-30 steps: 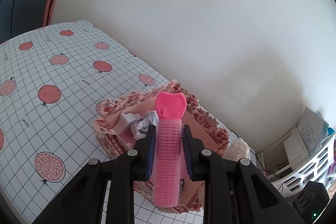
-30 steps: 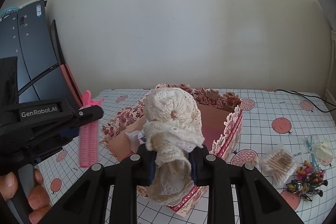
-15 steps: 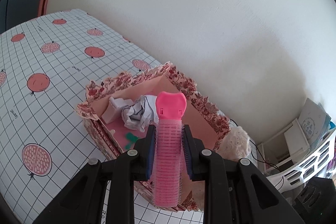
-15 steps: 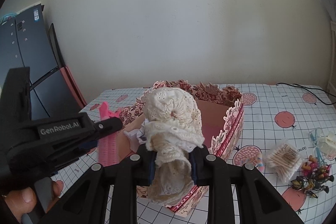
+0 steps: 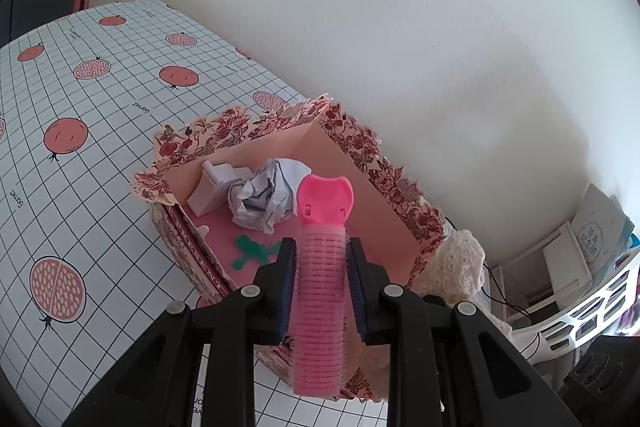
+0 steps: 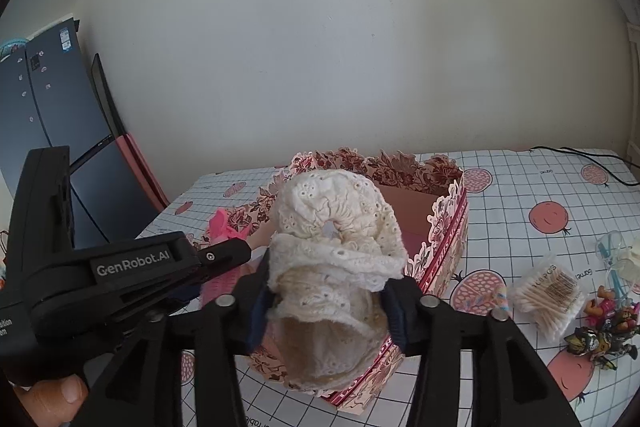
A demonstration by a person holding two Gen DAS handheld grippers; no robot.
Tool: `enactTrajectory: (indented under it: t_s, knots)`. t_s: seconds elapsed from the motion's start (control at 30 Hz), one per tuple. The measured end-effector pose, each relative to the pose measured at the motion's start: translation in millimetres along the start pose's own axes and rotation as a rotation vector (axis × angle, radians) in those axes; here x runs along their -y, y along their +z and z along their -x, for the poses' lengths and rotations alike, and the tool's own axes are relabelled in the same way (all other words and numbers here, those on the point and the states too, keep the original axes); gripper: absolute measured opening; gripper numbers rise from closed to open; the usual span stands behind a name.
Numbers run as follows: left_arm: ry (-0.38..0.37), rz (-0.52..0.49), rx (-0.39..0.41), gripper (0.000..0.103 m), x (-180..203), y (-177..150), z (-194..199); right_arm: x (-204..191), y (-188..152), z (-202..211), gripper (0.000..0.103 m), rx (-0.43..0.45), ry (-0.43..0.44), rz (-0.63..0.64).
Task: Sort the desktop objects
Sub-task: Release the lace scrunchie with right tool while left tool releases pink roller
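Nearest, the left gripper (image 5: 320,259) pinches a pink hair roller (image 5: 320,291) above the floral box (image 5: 384,167). The right gripper (image 6: 328,303), jaws just widening, loosely brackets a cream scrunchie (image 6: 336,247). The gridded tablecloth (image 5: 100,147) ends at a white wall (image 6: 320,47).

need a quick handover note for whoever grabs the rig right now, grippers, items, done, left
Left hand-held gripper: shut on the pink hair roller, over the floral box.
Right hand-held gripper: jaws have just been opening; the cream lace scrunchie sits between them above the box, pads look slack.
Done: crumpled paper and white plastic piece in the box.
Left: drop scrunchie and roller in; cotton swabs and toy figures remain on the table.
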State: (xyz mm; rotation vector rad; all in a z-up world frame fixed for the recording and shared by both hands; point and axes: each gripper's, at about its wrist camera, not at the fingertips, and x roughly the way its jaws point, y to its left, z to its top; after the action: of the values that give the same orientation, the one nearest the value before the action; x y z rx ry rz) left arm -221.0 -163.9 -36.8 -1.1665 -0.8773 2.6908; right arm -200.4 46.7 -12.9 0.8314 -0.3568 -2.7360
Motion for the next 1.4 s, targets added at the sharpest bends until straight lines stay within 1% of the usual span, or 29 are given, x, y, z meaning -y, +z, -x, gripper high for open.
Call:
enactTrajectory:
  t_s: [0.1,0.17,0.23,0.33,0.63,1.0,1.03,1.07,1.13,1.23,1.33,1.4]
  knots:
    - [0.008,0.002,-0.006,0.029,-0.6,-0.2,-0.6,-0.7,-0.1,0.1,0.059,0.002,0.003,0.004]
    - [0.01,0.004,-0.01,0.033,-1.2,-0.8,-1.9,-0.4,-0.5,-1.6,0.061,-0.003,0.003,0.005]
    - [0.009,0.003,-0.018,0.035,-1.1,-1.0,-4.1,-0.4,-1.2,-3.3,0.065,-0.009,0.0,0.007]
    - [0.015,0.009,-0.015,0.049,-0.9,-0.8,-3.8,-0.5,-1.8,-4.4,0.069,-0.012,0.002,0.009]
    - [0.017,0.021,-0.004,0.05,-5.3,1.3,0.5,0.9,-0.5,-1.7,0.069,-0.007,-0.002,0.014]
    - [0.027,0.011,0.0,0.051,-5.4,-0.1,2.1,6.5,3.4,-1.6,0.07,-0.009,-0.011,0.001]
    - [0.03,0.008,0.001,0.052,-5.0,-0.3,2.1,7.5,3.6,-1.1,0.07,-0.01,-0.015,-0.001]
    - [0.034,0.006,0.002,0.057,-4.8,-0.3,2.4,8.8,4.3,0.0,0.071,-0.01,-0.021,-0.003]
    - [0.046,0.004,0.008,0.062,-4.2,-0.4,3.1,11.7,5.7,0.4,0.076,-0.013,-0.034,-0.008]
    - [0.055,-0.006,0.017,0.064,-2.4,0.4,4.8,16.7,7.2,0.8,0.079,-0.017,-0.049,-0.019]
    - [0.061,-0.014,0.024,0.073,-0.1,0.4,5.4,22.0,8.1,1.2,0.086,-0.023,-0.066,-0.031]
    - [0.063,-0.014,0.03,0.073,0.8,0.5,6.0,25.1,8.5,1.0,0.088,-0.025,-0.073,-0.036]
